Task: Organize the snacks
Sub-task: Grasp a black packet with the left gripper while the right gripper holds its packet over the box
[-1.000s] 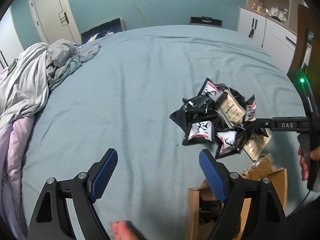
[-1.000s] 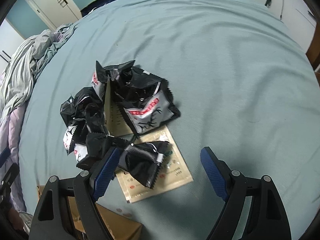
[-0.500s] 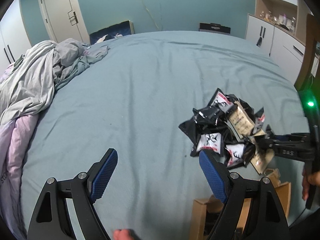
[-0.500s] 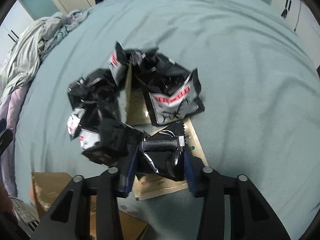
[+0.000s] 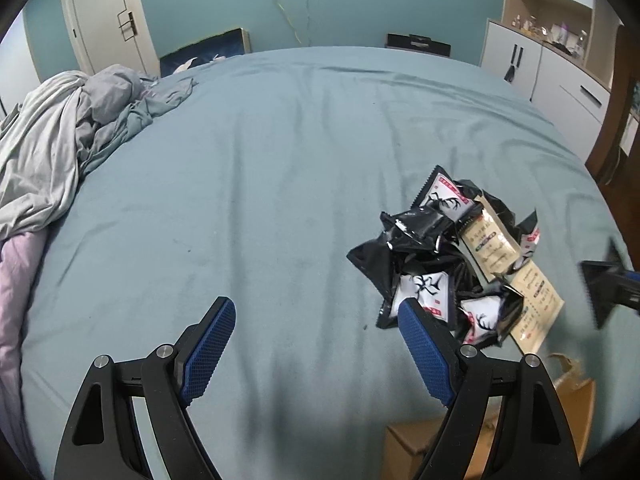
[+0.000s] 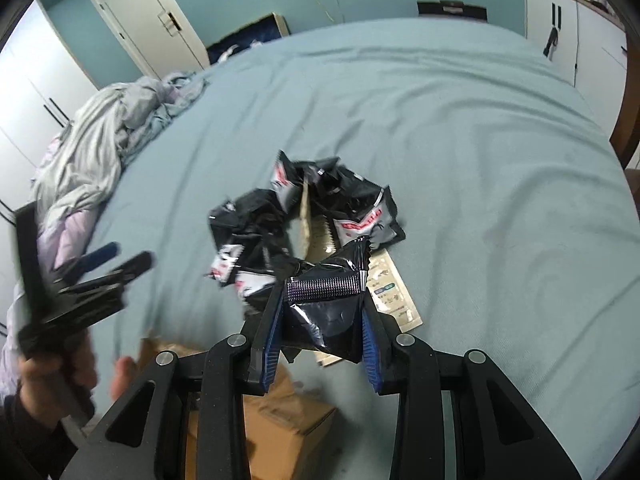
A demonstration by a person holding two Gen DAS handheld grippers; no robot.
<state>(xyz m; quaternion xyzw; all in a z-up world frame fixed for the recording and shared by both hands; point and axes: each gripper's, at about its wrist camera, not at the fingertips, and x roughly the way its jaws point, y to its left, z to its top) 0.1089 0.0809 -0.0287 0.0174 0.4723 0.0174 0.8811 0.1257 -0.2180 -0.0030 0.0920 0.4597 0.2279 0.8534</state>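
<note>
A pile of black snack packets (image 5: 432, 240) with beige sachets (image 5: 490, 240) among them lies on the blue-green bed (image 5: 280, 152). My left gripper (image 5: 314, 312) hangs open over bare sheet just left of the pile, its right finger overlapping the pile's near edge. In the right wrist view my right gripper (image 6: 322, 298) is shut on one black snack packet (image 6: 326, 322), lifted above the pile (image 6: 280, 216) and a flat beige sachet (image 6: 394, 294). The left gripper (image 6: 116, 260) shows blurred at that view's left, held by a hand (image 6: 52, 376).
An open cardboard box (image 6: 280, 420) stands at the bed's near edge below my right gripper, also seen as the box (image 5: 416, 448) in the left wrist view. Crumpled grey bedding (image 5: 60, 132) lies at the far left. White cabinets (image 5: 560, 80) line the right wall.
My right gripper closed on a black packet at the pile's near edge and lifted it off the bed. My left gripper moved closer to the pile and stayed open.
</note>
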